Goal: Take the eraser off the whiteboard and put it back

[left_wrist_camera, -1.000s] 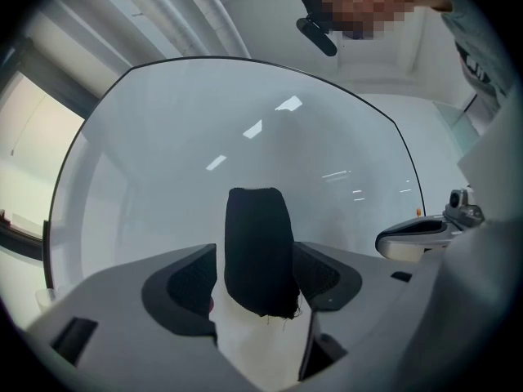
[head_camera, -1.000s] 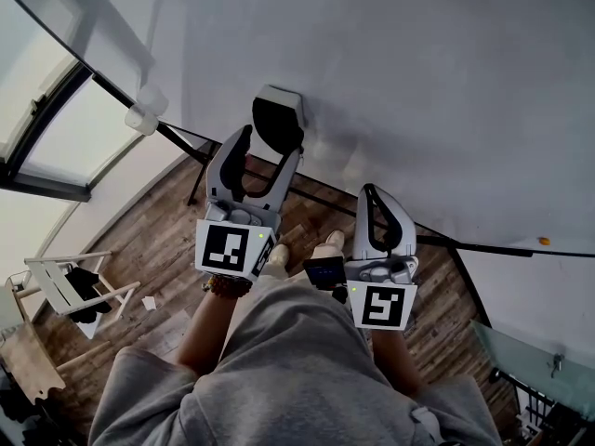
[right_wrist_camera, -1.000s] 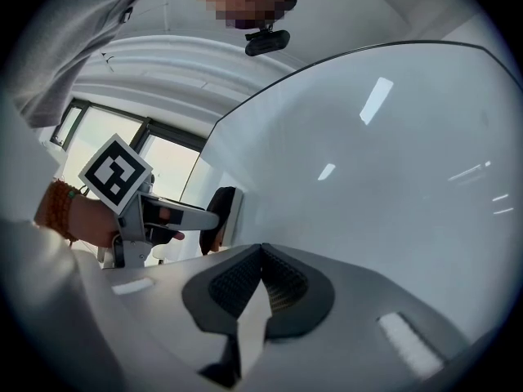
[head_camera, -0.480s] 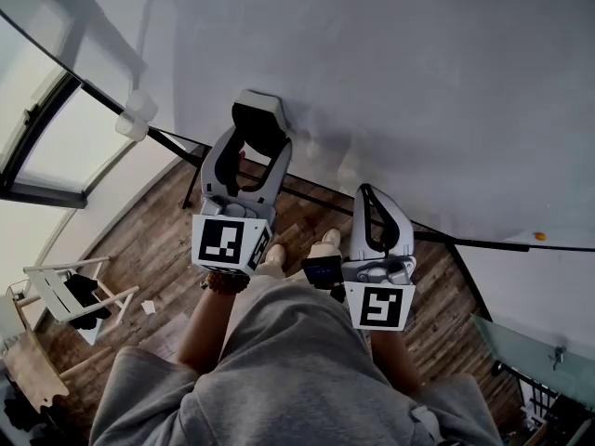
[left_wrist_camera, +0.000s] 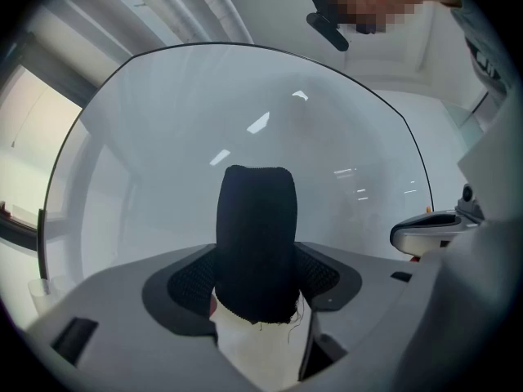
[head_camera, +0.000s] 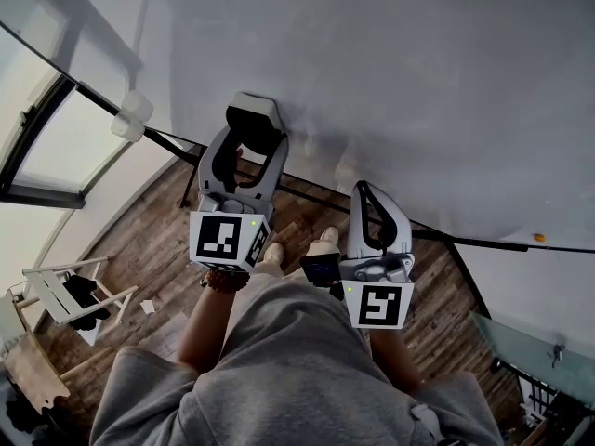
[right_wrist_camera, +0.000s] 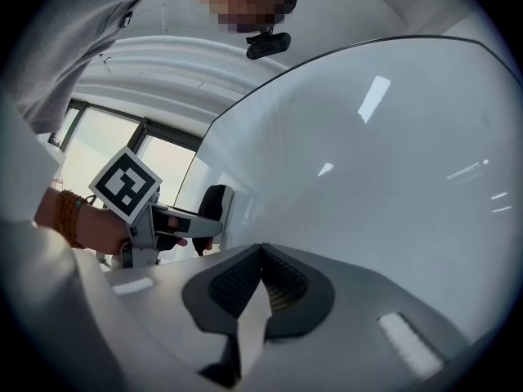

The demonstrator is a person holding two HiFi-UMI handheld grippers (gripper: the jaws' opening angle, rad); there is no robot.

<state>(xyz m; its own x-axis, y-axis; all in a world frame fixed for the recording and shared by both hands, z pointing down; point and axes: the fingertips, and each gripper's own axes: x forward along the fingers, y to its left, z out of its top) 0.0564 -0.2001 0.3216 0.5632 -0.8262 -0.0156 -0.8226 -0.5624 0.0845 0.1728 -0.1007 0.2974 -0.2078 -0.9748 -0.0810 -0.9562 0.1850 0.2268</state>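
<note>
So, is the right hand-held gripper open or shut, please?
Shut: the right hand-held gripper has its pads touching, nothing between them.

Eraser (left_wrist_camera: 255, 219) lower end hidden between left gripper (left_wrist_camera: 255, 278) jaws; can't tell if it touches whiteboard (head_camera: 418, 82). Orange speck (head_camera: 539, 239) at 3 o'clock too small to identify.

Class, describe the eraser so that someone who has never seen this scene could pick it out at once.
Find the big whiteboard. Near its lower edge, the left gripper holds up the eraser. It is a white block with a black pad, the only thing gripped; the right gripper is shut on nothing.
</note>
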